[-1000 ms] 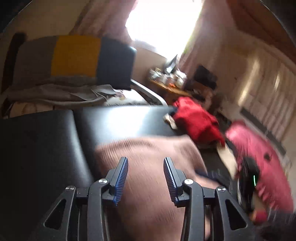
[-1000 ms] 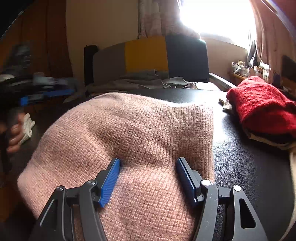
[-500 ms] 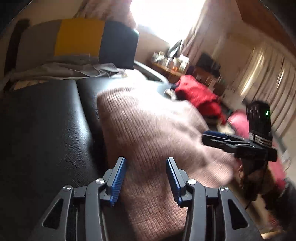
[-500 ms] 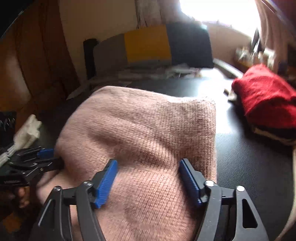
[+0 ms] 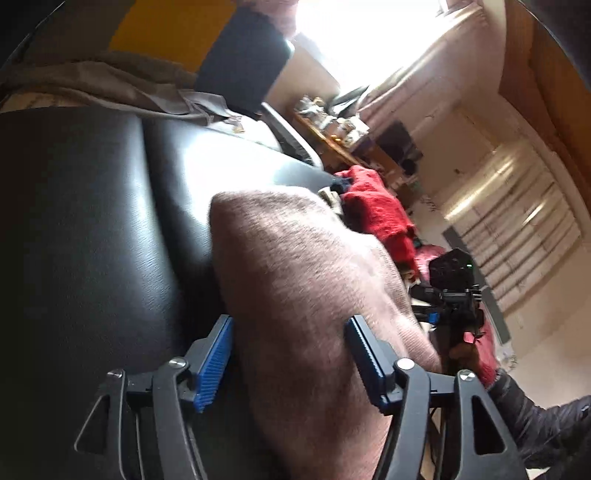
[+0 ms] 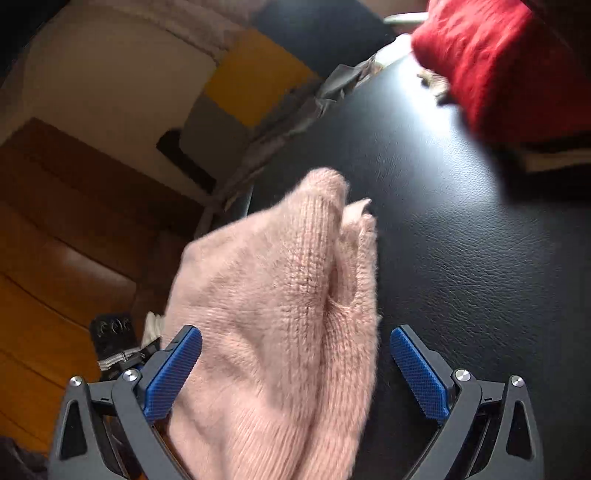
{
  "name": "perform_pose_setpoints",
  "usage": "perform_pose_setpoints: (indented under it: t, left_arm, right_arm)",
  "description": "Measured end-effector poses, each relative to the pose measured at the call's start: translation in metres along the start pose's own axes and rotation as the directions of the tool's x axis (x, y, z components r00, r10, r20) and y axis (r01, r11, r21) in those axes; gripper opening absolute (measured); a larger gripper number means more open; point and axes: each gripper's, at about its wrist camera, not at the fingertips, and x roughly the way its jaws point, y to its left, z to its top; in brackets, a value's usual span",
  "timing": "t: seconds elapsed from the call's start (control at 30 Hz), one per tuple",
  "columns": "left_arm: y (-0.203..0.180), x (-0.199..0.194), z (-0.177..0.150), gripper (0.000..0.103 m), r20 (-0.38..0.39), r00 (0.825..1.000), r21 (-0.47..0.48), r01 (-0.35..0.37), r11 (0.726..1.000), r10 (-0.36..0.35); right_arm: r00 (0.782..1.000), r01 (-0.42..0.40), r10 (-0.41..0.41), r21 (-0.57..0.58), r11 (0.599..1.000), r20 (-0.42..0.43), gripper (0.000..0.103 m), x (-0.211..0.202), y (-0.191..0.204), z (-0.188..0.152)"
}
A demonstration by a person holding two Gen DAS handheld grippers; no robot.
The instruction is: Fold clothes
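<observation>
Left wrist view: black leather surface [image 5: 92, 229] bears pink knit [image 5: 303, 280], both grippers' jaws opening around it, bright window [image 5: 354, 33] beyond.

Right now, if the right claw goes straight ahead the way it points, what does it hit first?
The pink sweater. It already lies between the opening fingers of the right claw, bunched up toward the left finger. Beyond it is the black leather surface; depth is hard to judge.
</observation>
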Motion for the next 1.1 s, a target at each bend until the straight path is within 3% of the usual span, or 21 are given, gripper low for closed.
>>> perform_pose_setpoints:
  t: [0.03,0.13,0.27,0.33,0.4,0.47,0.5,0.53,0.63,0.83,0.9,1.0,1.1]
  left_arm:
    - [0.000,0.004,0.001,0.070,0.000,1.000,-0.002,0.015,1.000,-0.015]
    - [-0.001,0.013,0.001,0.079,-0.003,0.999,0.019,0.042,0.999,-0.042]
    - [0.008,0.025,-0.001,0.094,-0.011,0.997,-0.024,0.078,0.997,-0.079]
    - [0.006,0.035,-0.004,0.098,-0.018,0.998,-0.020,0.062,0.998,-0.062]
    - [-0.009,0.051,-0.005,0.099,-0.078,0.997,0.052,0.004,0.999,0.000]
    - [-0.016,0.056,-0.006,0.083,-0.075,0.997,0.067,-0.028,0.997,0.033]
    - [-0.016,0.055,-0.007,0.081,-0.067,0.997,0.045,-0.023,0.999,0.026]
    - [-0.016,0.052,-0.008,0.075,-0.053,0.998,0.027,-0.026,0.999,0.027]
    - [-0.016,0.028,-0.017,0.065,0.006,1.000,-0.002,-0.017,1.000,0.017]
    - [-0.011,-0.054,-0.054,0.064,0.138,0.989,-0.058,-0.043,0.997,0.051]
    - [-0.007,-0.093,-0.066,0.064,0.202,0.974,-0.084,-0.089,0.992,0.105]
    - [-0.001,-0.152,-0.084,0.063,0.295,0.936,-0.126,-0.160,0.979,0.191]
    - [0.007,-0.220,-0.099,0.063,0.406,0.867,-0.185,-0.230,0.955,0.288]
  right_arm:
    - [0.999,-0.032,0.032,-0.011,0.999,-0.040,0.103,0.008,0.003,0.001]
    - [0.998,-0.003,0.000,-0.053,0.999,-0.064,0.103,0.016,0.009,0.000]
    - [0.996,0.015,-0.032,-0.206,0.978,-0.082,0.103,0.022,0.021,-0.012]
    - [0.996,0.017,-0.034,-0.202,0.979,-0.084,0.103,0.023,0.022,-0.012]
    - [0.995,0.020,-0.036,-0.167,0.986,-0.092,0.103,0.024,0.022,-0.009]
    - [0.994,0.035,-0.047,-0.126,0.991,-0.096,0.103,0.026,0.023,-0.007]
    - [0.993,0.046,-0.059,-0.128,0.991,-0.100,0.090,0.028,0.025,-0.008]
    - [0.992,0.058,-0.072,-0.131,0.990,-0.104,0.055,0.030,0.028,-0.010]
    - [0.993,0.035,-0.046,-0.100,0.994,-0.108,0.050,0.035,0.033,-0.021]
    - [0.985,-0.106,0.086,-0.128,0.986,-0.151,0.047,0.061,0.084,-0.046]
    - [0.970,-0.175,0.143,-0.155,0.972,-0.197,0.047,0.084,0.114,-0.053]
    - [0.937,-0.272,0.210,-0.204,0.940,-0.280,0.047,0.129,0.166,-0.062]
    - [0.895,-0.364,0.267,-0.239,0.900,-0.357,0.047,0.180,0.220,-0.065]
